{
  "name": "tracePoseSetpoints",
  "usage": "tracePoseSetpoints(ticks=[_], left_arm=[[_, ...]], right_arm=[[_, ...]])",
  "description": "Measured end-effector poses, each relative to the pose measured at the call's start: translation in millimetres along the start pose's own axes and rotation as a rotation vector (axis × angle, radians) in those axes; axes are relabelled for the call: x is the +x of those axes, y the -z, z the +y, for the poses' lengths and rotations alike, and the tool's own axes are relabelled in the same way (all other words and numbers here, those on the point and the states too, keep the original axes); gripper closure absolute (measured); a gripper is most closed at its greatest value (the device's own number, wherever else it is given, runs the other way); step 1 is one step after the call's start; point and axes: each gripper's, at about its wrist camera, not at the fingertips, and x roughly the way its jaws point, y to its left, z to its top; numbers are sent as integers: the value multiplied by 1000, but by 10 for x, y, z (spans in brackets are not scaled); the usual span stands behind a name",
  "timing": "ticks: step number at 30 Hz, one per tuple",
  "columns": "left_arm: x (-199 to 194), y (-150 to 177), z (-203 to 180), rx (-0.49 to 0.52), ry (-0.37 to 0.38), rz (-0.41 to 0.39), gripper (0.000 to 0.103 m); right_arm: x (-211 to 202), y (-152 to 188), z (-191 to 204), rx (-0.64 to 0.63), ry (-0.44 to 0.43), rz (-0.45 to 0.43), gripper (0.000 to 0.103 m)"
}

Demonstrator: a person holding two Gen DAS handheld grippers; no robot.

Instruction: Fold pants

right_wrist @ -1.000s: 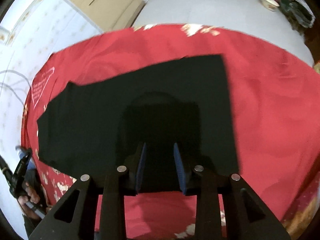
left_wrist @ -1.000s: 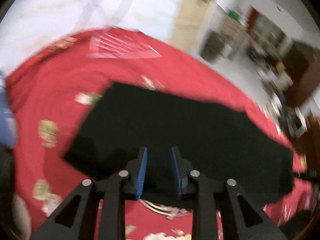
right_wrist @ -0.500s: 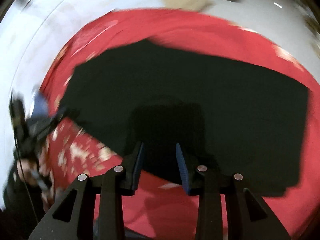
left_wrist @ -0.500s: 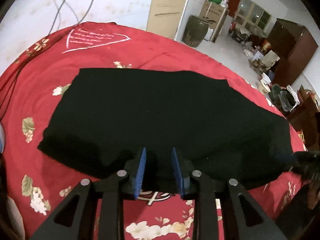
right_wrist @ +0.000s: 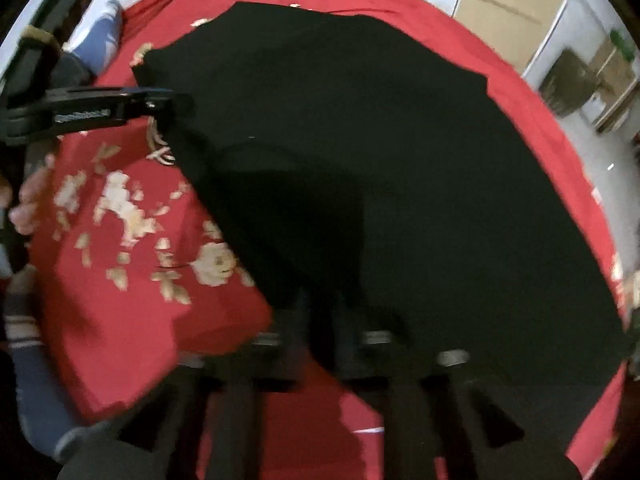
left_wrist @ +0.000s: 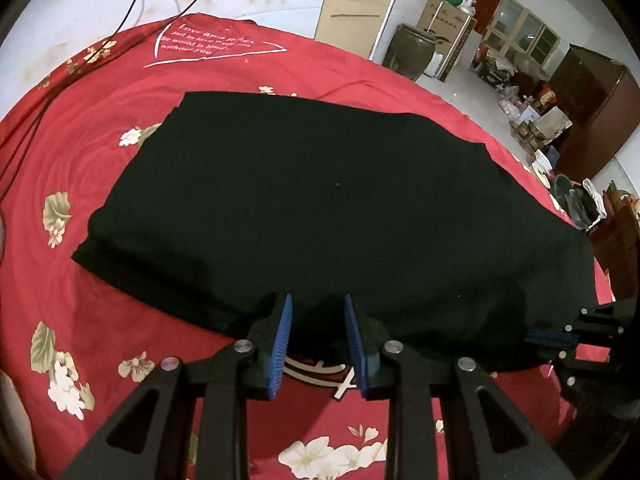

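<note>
Red floral bedspread (left_wrist: 100, 208) covers the bed, and on it the black pants (left_wrist: 320, 208) lie spread flat as one broad dark panel, seemingly folded leg over leg already. Further folds along the length look undone. Left gripper (left_wrist: 318, 340) sits at the near hem, blue pads spread, with nothing between them. Right gripper (right_wrist: 320, 328) is at the same near edge further along; blur and dark cloth leave me unable to tell its state.
</note>
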Motion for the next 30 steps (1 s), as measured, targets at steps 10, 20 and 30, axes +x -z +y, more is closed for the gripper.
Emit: tracePoseSetpoints(ticks=[10,20,30], left_arm=[[-119,-29,86,-17,-42,1,73],[18,100,-240,116,-15,24,71],[-40,-408,-483,151,12,-30,71]], right_arm=[[38,139,-233,15,-157,195,103],[-255,144,-1051,448,-116,-16,68],[-516,314,-1776,762,-5,-179,68]])
